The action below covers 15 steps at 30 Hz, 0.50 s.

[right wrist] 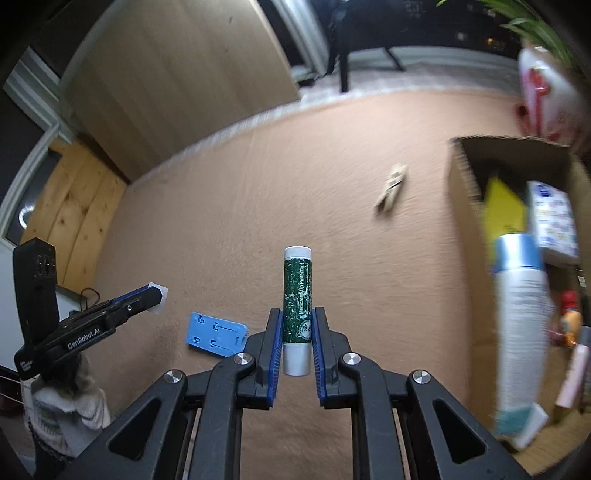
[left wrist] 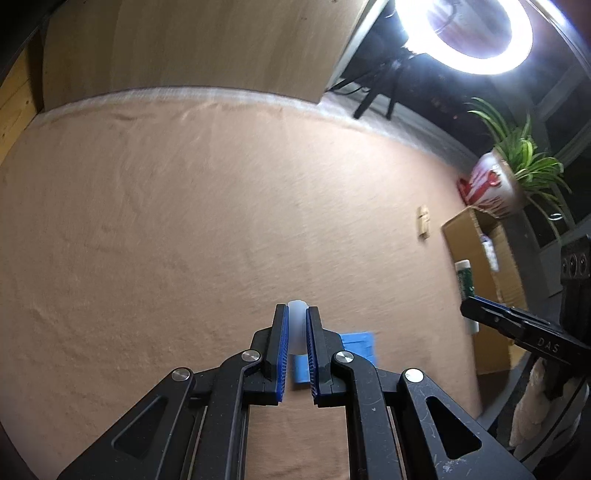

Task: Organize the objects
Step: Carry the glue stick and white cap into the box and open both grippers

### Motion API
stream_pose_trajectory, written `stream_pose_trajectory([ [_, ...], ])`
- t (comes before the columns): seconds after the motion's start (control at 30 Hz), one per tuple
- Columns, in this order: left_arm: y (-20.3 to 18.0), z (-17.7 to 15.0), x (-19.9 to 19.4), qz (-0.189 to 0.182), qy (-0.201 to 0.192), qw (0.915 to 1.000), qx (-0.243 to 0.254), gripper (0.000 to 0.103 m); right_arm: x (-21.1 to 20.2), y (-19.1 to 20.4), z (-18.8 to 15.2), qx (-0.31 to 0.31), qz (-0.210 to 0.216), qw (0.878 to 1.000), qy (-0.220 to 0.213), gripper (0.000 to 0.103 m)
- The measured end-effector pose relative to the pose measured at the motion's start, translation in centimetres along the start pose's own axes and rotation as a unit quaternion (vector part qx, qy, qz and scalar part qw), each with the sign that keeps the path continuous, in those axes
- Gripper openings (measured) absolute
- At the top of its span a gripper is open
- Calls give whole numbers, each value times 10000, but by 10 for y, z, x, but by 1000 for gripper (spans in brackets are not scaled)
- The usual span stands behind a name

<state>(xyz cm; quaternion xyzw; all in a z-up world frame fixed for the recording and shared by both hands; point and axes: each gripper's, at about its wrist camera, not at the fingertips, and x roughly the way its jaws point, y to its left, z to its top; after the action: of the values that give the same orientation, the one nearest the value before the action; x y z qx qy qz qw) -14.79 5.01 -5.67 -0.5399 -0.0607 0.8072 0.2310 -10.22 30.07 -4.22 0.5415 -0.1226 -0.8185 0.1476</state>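
Table cloth (left wrist: 166,221): a tan cloth is covering the whole work surface, running back to a wooden board.
Cardboard box (right wrist: 466,236): it is standing open at the right edge of the cloth, holding a white spray can with a blue cap (right wrist: 517,314), a yellow item and a printed packet.
Potted plant (left wrist: 495,184): it is sitting behind the box in a white pot with red markings, green leaves hanging over.
Ring lamp (left wrist: 480,33): it is glowing brightly beyond the far edge of the table.
Right gripper (right wrist: 297,325): it is clenching a green lip balm stick (right wrist: 297,295) with white ends, holding it upright above the cloth, left of the box.
Left gripper (left wrist: 296,321): it is clenching a small translucent white cap-like piece (left wrist: 297,325), lifted above the cloth; what exactly it is cannot be told.
Blue plastic card (right wrist: 216,334): it is lying flat on the cloth between the two grippers.
Clothespin (right wrist: 393,186): a pale wooden one is lying on the cloth near the box, blurred.
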Motion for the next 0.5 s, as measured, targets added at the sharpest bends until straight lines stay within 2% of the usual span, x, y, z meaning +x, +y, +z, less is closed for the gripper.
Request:
stream_pose_trajectory([
  [0.13,-27,7,-6,-217,-69,9995,197,10,-26,-15,-7,153,-153,9994,-272,14],
  [0.3,-80,17,0,-481,-46,9973,554,10,-54,-43,-16,392,-457,9968,-523,14],
  [0.5,-145,22,13,-856,54,9907,1053,10,-88,-84,-35,661,-838,9917,-718,14],
])
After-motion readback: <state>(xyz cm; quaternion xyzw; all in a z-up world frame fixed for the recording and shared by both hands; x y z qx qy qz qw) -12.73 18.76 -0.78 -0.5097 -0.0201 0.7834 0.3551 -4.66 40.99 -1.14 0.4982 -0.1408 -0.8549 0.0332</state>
